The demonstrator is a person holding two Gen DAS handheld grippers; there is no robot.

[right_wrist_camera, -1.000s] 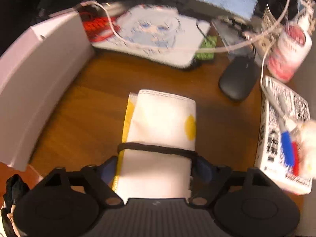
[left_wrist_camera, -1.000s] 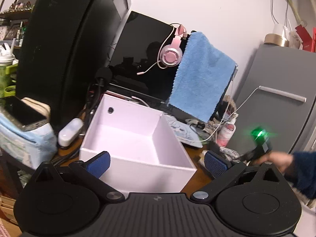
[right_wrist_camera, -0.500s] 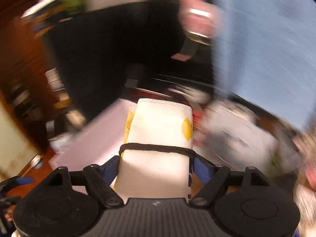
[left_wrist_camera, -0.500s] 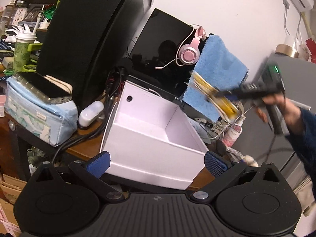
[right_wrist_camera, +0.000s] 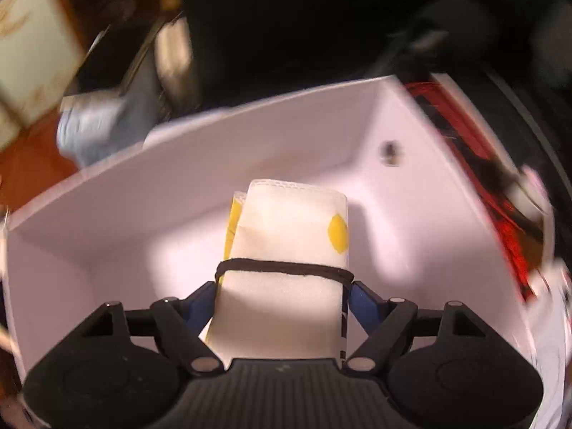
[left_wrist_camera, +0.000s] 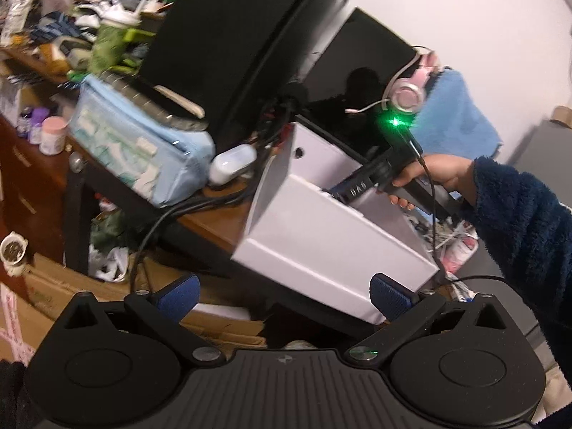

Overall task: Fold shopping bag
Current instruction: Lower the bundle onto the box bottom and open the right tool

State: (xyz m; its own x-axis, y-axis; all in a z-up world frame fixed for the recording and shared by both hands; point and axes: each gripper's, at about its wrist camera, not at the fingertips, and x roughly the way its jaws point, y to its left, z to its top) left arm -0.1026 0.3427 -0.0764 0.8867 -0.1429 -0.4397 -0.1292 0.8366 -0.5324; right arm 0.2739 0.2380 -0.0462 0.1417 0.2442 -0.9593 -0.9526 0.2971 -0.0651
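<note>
Cluttered room, white wall behind, brown wooden tabletop (left_wrist_camera: 214, 220) crowded with stuff. Landmark: white open-top rectangular box (left_wrist_camera: 332, 250) standing on the tabletop near its front edge. Behind the box: large black speaker-like cabinet (left_wrist_camera: 243, 35), dark monitor (left_wrist_camera: 357, 68) with pink over-ear headphones (left_wrist_camera: 407, 93) hung on it, blue terry towel (left_wrist_camera: 454, 114) draped to the right of those. Left of the box: white oval case (left_wrist_camera: 232, 168), then a light blue fabric pouch (left_wrist_camera: 136, 143). Cardboard on the floor below the box.

Left claw (left_wrist_camera: 282, 295) wide, nothing between its blue pads, hovering low in front of the box.

Right claw (right_wrist_camera: 282, 296), gripped by a hand (left_wrist_camera: 432, 175) in a dark blue fuzzy sleeve (left_wrist_camera: 518, 221), reaches over the box from the right and dips into it. Clamped on the folded white shopping bag with yellow dots (right_wrist_camera: 289, 250), pads pressing both long sides of the bundle, black elastic band (right_wrist_camera: 282, 268) wrapped across it just ahead of the pads.

Bag sits inside the box's opening, above the box floor; contact with the floor cannot be told. Long axis runs straight ahead along the claw fingers, stitched free end pointing at the box's far wall, near the corner with the small round hole (right_wrist_camera: 389, 150). Background in right wrist view blurred.
</note>
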